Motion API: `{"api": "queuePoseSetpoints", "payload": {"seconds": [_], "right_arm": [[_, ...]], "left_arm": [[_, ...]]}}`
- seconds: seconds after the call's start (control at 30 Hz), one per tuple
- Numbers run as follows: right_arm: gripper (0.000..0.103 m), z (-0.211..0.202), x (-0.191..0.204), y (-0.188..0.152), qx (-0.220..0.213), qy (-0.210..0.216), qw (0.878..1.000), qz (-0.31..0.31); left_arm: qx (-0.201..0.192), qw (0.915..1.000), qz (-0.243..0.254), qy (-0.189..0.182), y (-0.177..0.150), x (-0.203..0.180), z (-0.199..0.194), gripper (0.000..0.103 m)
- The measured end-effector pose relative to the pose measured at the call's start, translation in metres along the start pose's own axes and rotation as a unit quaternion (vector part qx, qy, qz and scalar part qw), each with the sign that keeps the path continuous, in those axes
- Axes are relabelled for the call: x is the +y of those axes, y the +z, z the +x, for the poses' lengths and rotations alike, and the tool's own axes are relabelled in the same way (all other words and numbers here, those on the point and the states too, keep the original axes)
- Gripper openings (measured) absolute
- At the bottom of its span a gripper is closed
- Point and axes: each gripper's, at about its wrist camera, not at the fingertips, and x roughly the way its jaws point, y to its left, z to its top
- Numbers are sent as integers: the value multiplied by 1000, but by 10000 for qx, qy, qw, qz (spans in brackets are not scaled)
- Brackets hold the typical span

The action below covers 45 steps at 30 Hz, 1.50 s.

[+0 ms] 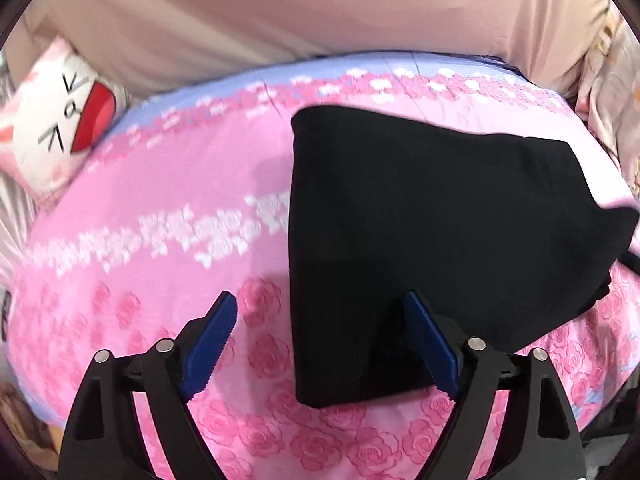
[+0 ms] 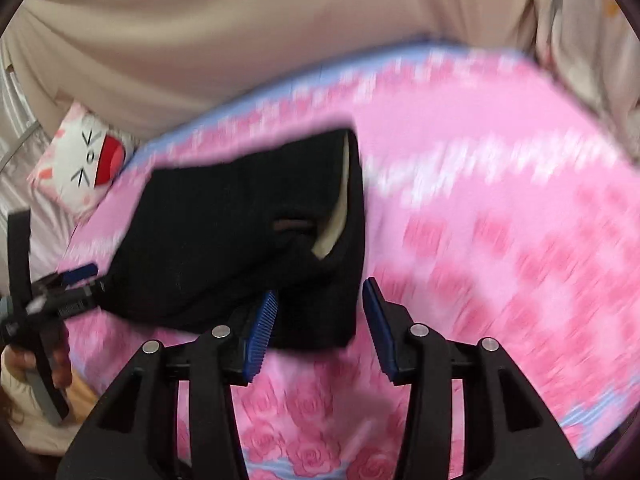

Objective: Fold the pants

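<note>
The black pants (image 1: 440,220) lie folded into a thick pad on the pink bedsheet (image 1: 180,184). My left gripper (image 1: 320,340) stands open wide over their near left corner, its right pad above the cloth and its left pad over bare sheet. In the right wrist view the pants (image 2: 240,240) show a pale lining at an open edge. My right gripper (image 2: 320,332) is open, with the pants' near right corner between its pads and not pinched. The left gripper (image 2: 86,280) shows at the pants' left edge, held by a hand (image 2: 24,364).
A white cat-face pillow (image 1: 60,120) lies at the sheet's far left corner. Beige fabric (image 1: 320,12) covers the back. Pale floral cloth (image 1: 612,112) is bunched at the far right. Rose-print sheet (image 2: 500,260) stretches to the right of the pants.
</note>
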Motion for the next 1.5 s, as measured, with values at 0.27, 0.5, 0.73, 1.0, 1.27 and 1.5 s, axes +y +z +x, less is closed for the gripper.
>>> {"api": "queuePoseSetpoints", "payload": {"seconds": [0.27,0.5,0.73,1.0,1.27,1.5], "right_arm": [[43,-6,64,40,-699,280,9938,-823],[42,57,58,10,283,-71,9957,-880],[40,46,32,4,299,-58,9979,-571],[42,50,63,45,35,-12,9939,-1100],[48,93,26,50,582,-107,9957,-713],[81,75,-31,2,971,-13,9950,248]], "left_arm": [[-171,9997,53,137,9,-8,-5,84],[-79,9998,75,195,8,-5,5,84],[25,9997,113,204,5,-5,16,85],[17,9994,149,313,5,-11,19,85],[-8,9999,-75,-142,5,4,11,86],[721,9772,-1076,-1685,-2,31,56,87]]}}
